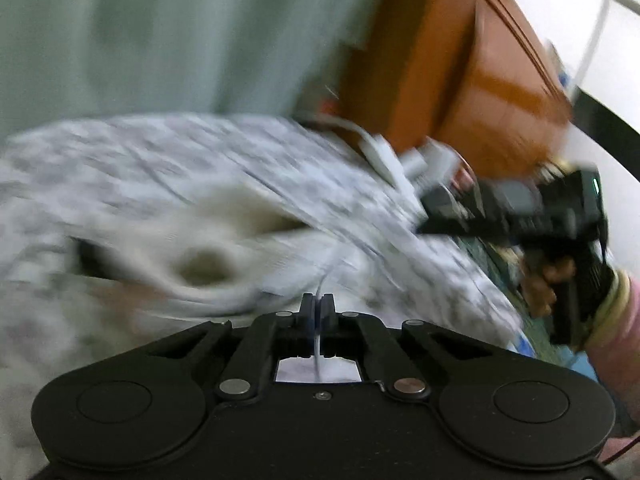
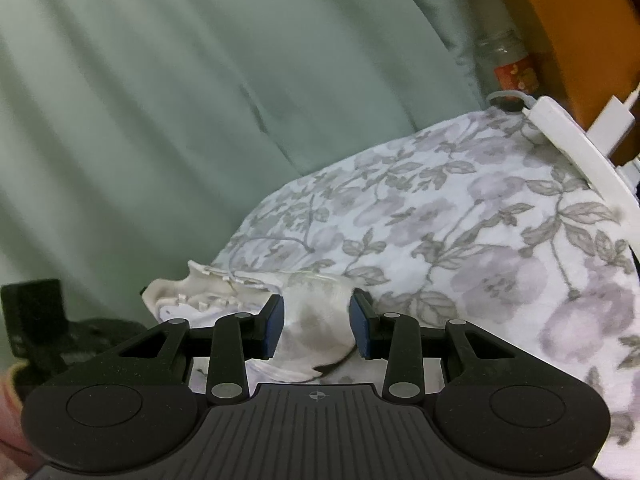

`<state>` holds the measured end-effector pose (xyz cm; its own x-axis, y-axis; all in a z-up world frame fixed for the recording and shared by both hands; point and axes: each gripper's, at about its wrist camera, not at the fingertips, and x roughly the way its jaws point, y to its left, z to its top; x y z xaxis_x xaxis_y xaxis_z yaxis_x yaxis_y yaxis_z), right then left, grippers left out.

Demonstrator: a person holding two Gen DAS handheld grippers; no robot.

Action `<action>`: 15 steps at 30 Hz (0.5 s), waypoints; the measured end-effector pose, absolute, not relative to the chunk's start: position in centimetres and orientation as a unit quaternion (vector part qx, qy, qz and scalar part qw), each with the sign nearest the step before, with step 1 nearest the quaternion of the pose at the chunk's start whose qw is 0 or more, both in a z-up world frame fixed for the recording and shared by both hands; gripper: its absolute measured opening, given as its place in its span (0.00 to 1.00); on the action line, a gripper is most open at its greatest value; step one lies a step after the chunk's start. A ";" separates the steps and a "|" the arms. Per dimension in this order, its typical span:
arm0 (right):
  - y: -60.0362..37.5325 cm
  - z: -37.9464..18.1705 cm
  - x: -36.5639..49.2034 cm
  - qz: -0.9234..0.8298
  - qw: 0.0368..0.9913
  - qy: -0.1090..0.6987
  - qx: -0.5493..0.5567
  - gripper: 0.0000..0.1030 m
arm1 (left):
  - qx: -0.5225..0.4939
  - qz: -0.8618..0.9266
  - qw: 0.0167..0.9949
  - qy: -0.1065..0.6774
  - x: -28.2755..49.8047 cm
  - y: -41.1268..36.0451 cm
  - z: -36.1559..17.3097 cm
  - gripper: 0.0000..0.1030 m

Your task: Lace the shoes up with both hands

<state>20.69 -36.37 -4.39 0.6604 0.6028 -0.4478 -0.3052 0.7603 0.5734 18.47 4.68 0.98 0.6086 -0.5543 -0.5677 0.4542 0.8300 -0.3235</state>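
White shoe (image 2: 316,312) lies on the floral bedsheet (image 2: 460,240), long axis running left-right with its laced end at the left, its near part gripped by the right tool (image 2: 316,324), while the left tool (image 1: 318,310) is closed on a thin white lace (image 1: 320,284).

Dim, soft light; left view motion-blurred, right sharper, edges warped.

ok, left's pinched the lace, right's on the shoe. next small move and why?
Probably draw the left gripper back to pull the lace snug: its jaws are shut on the thin white strand, and the right gripper clamps the white shoe, bracing it.
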 end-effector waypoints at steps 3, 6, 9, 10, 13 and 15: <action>-36.5 -5.0 21.1 0.254 0.878 0.327 0.238 0.32 | -0.088 -0.263 0.902 0.331 17.5 7.2 2.0 0.00; -36.2 -5.5 21.6 0.256 0.875 0.333 0.243 0.32 | -0.090 -0.290 0.898 0.318 16.6 7.7 3.3 0.00; -35.7 -5.8 22.2 0.260 0.870 0.339 0.245 0.32 | -0.069 -0.298 0.908 0.286 16.2 7.4 5.3 0.20; -35.6 -5.9 22.4 0.261 0.868 0.341 0.248 0.32 | -0.062 -0.290 0.914 0.276 16.3 7.6 5.8 0.26; -35.5 -6.7 23.0 0.260 0.862 0.347 0.264 0.33 | -0.064 -0.232 0.933 0.269 17.7 8.7 6.1 0.30; -35.7 -7.4 23.4 0.251 0.856 0.350 0.287 0.33 | -0.079 -0.210 0.932 0.285 18.8 9.3 5.4 0.34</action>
<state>23.40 -35.70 -7.41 0.6297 0.6297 -0.4550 -0.2283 0.7098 0.6664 18.82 9.27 5.37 0.7495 -0.4372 -0.4972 0.3473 0.8990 -0.2669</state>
